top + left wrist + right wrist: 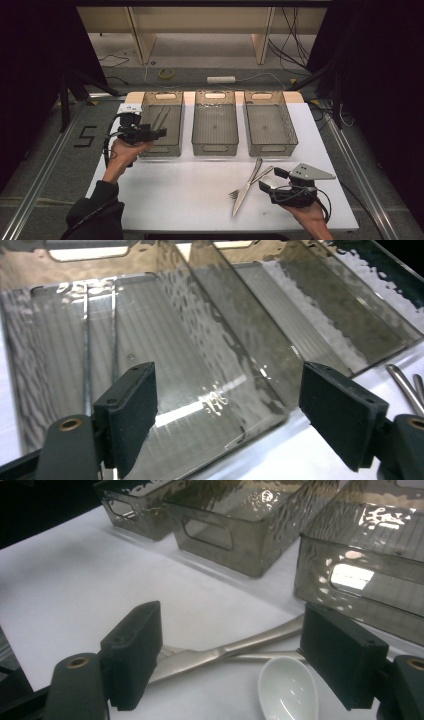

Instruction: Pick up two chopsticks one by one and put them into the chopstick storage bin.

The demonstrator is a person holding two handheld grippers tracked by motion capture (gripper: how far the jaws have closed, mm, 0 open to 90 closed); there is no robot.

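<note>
Three smoky see-through bins stand in a row at the back of the white table (170, 195). My left gripper (157, 132) hovers over the front left corner of the left bin (161, 149). Its jaws are open and empty (227, 410), looking down into that bin (200, 340). Something long and thin lies on that bin's floor (161, 118). At the front right, my right gripper (270, 180) is open low over the table. A steel knife (210, 655) and a white spoon (287, 690) lie between its jaws (230, 650), untouched. A fork (250, 183) crosses under the knife (246, 189).
The middle bin (215, 147) and right bin (272, 147) look bare inside. Beyond the table, the floor holds a tape roll (166, 73), a white tube (221, 79) and cables. Metal rails run along both sides of the table.
</note>
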